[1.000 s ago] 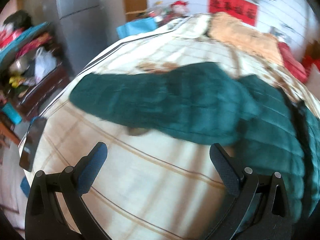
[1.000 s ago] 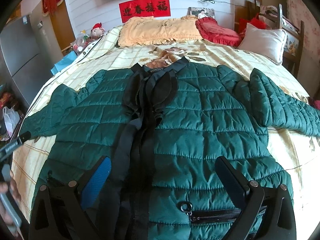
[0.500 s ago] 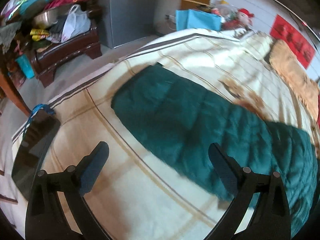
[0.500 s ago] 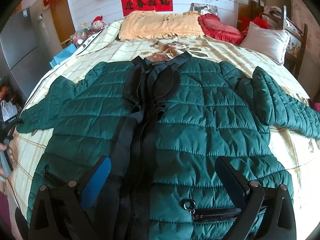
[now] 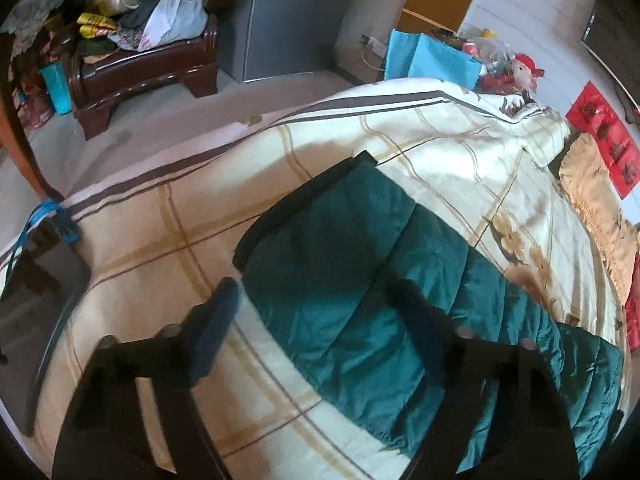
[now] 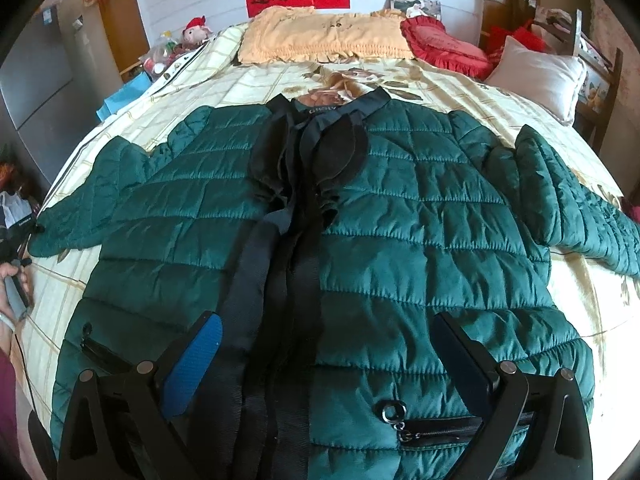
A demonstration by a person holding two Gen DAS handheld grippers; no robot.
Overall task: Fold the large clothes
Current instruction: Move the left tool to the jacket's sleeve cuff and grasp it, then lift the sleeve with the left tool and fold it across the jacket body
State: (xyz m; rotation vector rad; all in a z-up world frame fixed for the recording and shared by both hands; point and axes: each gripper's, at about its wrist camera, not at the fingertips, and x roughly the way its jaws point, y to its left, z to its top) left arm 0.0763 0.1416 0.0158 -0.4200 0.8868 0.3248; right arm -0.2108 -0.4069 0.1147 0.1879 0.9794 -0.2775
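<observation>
A dark green quilted jacket (image 6: 420, 216) lies front up on the bed (image 6: 248, 80), its black zip band running down the middle. My right gripper (image 6: 326, 326) hovers open over the jacket's lower front, with nothing between its fingers. The jacket's left sleeve (image 5: 340, 280) stretches towards the bed's edge and ends in a black cuff (image 5: 360, 162). My left gripper (image 5: 314, 292) is low over that sleeve near the cuff. Its jaws are closing with the sleeve between them, and the blurred pads do not visibly press the fabric. The person's hand (image 6: 12, 280) holding it shows at the right wrist view's left edge.
A dark flat screen (image 5: 36, 312) with a blue strap lies on the bed's near left corner. Beyond the bed edge stand a wooden bench (image 5: 140, 72) piled with bags, a grey fridge (image 5: 288, 16) and a blue bag (image 5: 436, 56). Pillows (image 6: 320, 32) line the headboard.
My left gripper has swept along the sleeve to its cuff end, rolled, and come lower, and its jaws have narrowed. The right gripper and the jacket body have hardly moved.
</observation>
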